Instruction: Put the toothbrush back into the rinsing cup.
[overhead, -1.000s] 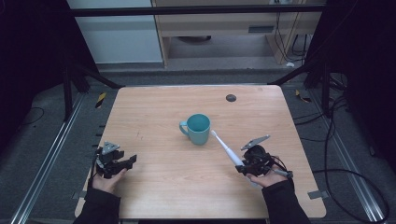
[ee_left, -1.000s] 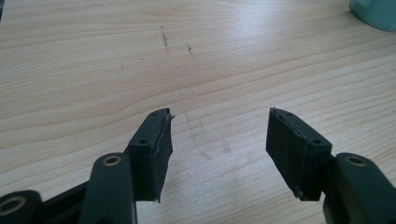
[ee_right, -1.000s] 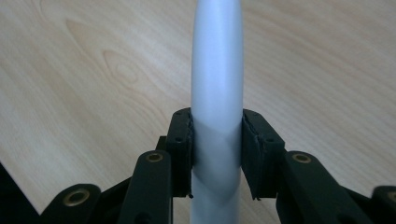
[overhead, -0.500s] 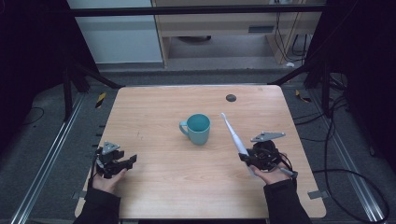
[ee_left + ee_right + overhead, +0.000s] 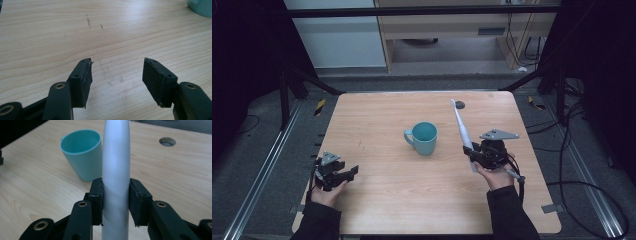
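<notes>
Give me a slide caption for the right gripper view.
Right tongs clamp a grey toothbrush handle beside a teal mug.

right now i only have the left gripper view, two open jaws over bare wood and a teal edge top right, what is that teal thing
Observer: A teal mug, upright near the middle of the table, handle toward your left tool.
Operator: is the other hand doing anything
Observer: Yes. The right tool is shut on a long white toothbrush-like stick.
Operator: where is the stick pointing
Observer: Up and toward the far edge, right of the mug and not touching it.
Operator: anything inside the mug
Observer: Nothing shows inside it in the high view.
</notes>
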The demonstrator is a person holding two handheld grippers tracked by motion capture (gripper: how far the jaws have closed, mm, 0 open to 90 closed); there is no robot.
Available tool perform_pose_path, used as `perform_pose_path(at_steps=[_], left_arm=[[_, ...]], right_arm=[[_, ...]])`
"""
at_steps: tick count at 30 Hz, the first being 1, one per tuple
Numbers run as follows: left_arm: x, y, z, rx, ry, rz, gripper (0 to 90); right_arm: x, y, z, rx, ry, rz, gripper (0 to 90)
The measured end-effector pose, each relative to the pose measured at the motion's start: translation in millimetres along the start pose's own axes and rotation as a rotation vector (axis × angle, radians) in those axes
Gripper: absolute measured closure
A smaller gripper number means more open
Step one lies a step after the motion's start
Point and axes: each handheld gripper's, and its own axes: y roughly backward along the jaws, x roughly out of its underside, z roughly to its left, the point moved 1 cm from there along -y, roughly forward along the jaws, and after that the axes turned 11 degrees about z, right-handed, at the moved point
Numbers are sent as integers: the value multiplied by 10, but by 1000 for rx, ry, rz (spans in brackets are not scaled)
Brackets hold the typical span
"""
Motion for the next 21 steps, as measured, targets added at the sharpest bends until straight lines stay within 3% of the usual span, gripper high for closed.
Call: perform_pose_path(at_steps=[10, 21], left_arm=[[-1, -1, 0, 1, 1, -3, 402], [0, 2, 0, 3, 4, -9, 403]], right_arm=[[-251, -101, 92, 7, -33, -133, 663], [-489, -254, 254, 8, -37, -193, 663]])
